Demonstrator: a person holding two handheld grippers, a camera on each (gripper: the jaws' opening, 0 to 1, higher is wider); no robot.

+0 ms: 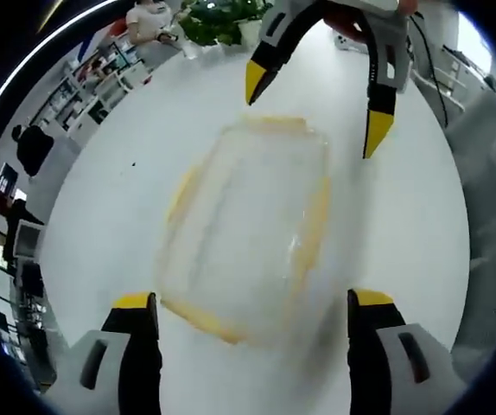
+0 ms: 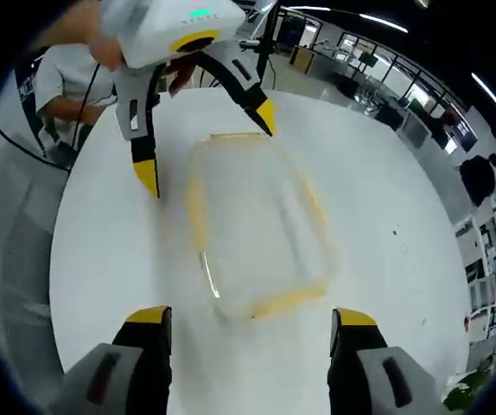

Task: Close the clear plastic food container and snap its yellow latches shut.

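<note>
While the round white table (image 1: 101,216) carries nothing else close by, the clear plastic food container (image 1: 248,229) lies in the middle of it, between the two grippers, blurred, so whether its lid is fully seated cannot be told. Its yellow latches (image 1: 317,216) show as soft bands along the long sides and ends. The left gripper (image 1: 252,311) sits at the container's near end in the left gripper view, jaws spread wide to either side of it, touching nothing; the right gripper (image 2: 248,324) faces it from the far end, likewise spread and empty. To do this well, I judge the lid should be pressed flat first, then one gripper should steady the box while the other pushes each latch down squarely, because a light box on a smooth top may well slide away.
</note>
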